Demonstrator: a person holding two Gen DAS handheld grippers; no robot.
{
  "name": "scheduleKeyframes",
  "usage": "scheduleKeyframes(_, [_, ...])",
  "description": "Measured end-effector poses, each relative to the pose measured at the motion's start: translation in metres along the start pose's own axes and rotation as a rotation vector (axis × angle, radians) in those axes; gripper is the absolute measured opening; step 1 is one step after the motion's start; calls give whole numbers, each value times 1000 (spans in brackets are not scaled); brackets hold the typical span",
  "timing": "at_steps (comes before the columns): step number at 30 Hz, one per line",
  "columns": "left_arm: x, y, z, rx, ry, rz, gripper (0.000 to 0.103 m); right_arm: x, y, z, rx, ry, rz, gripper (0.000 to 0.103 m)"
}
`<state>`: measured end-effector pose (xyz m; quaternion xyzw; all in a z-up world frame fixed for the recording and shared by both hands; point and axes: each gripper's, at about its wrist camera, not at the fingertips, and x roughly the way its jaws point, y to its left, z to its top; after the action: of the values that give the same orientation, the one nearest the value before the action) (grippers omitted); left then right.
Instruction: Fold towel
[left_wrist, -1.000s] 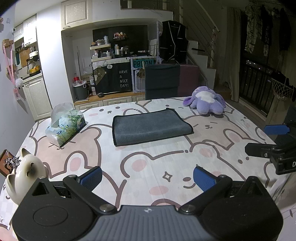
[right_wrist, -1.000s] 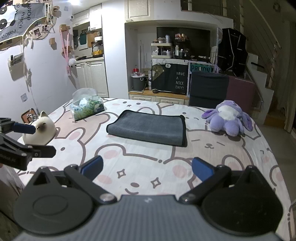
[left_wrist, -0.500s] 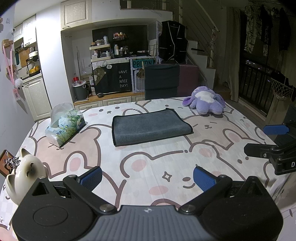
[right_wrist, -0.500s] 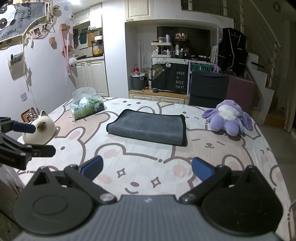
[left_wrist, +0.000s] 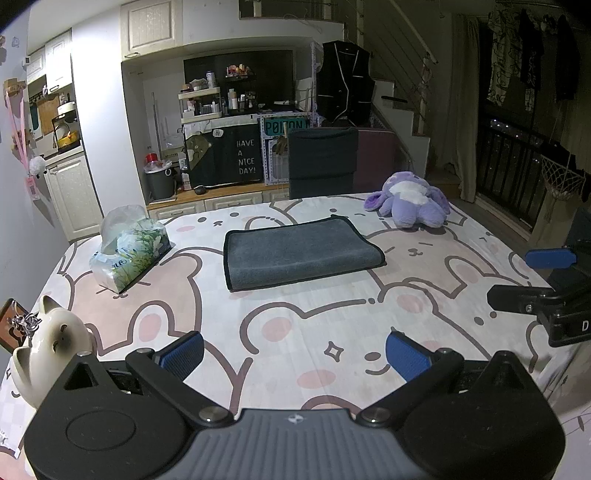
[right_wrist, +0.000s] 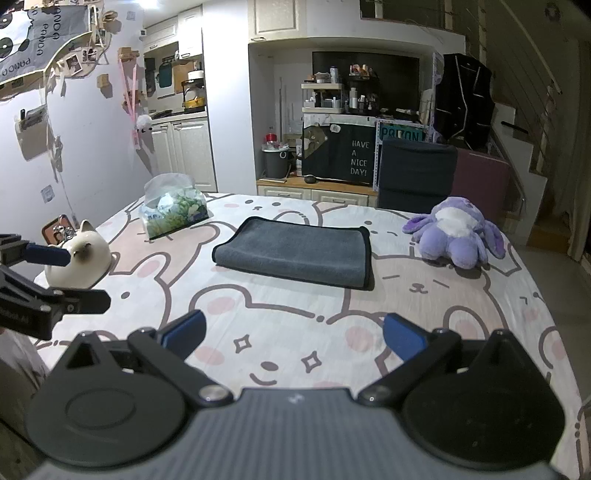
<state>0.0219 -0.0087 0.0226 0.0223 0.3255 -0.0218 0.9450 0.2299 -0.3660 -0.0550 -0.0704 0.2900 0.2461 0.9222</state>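
A dark grey towel lies folded flat in the middle of the table, on a cloth with a bear print; it also shows in the right wrist view. My left gripper is open and empty, low over the near edge, well short of the towel. My right gripper is open and empty, also near the front edge. Each gripper shows at the side of the other's view: the right one, the left one.
A tissue pack lies left of the towel. A white cat figurine stands at the near left corner. A purple plush toy sits at the far right. A dark chair stands behind the table.
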Motion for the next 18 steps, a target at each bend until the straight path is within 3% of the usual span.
scheduleKeyframes(18, [0,-1,0,1,1,-1,103,1,-2,-2,-1,6,1,102])
